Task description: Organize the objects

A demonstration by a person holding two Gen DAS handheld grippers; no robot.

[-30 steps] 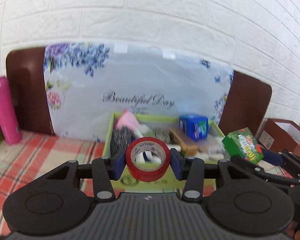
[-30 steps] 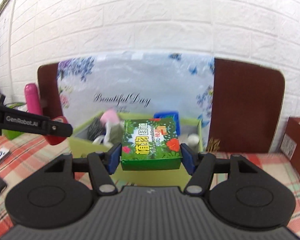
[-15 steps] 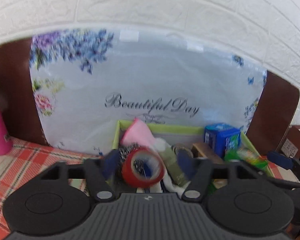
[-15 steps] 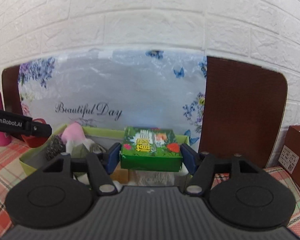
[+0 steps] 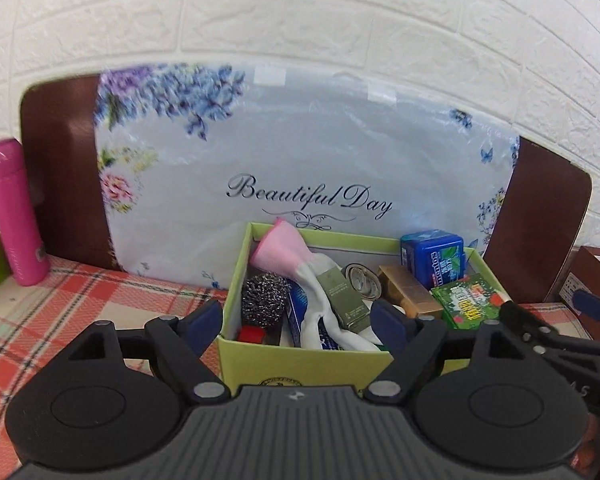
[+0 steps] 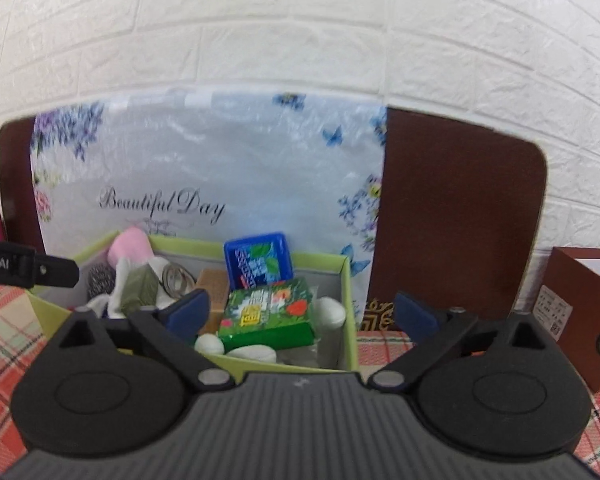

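Currently: counter with red plaid cloth (image 5: 40, 300) carries the light-green cardboard box (image 5: 300, 364), lower centre of the left-wrist view, in front of a floral "Beautiful Day" board (image 5: 300, 160). Brown carton (image 6: 576, 312) sits at the right edge of the right-wrist view. Left gripper (image 5: 300, 322) has just been opening, blue pads wide apart, nothing between them. Right gripper (image 6: 302, 314) has also just been opening, pads clear of everything. Green printed box (image 6: 268, 314) lies inside the box, right side, on white stones. Red tape roll (image 5: 252, 334) lies in the near-left corner, below the steel scourer (image 5: 264, 298).
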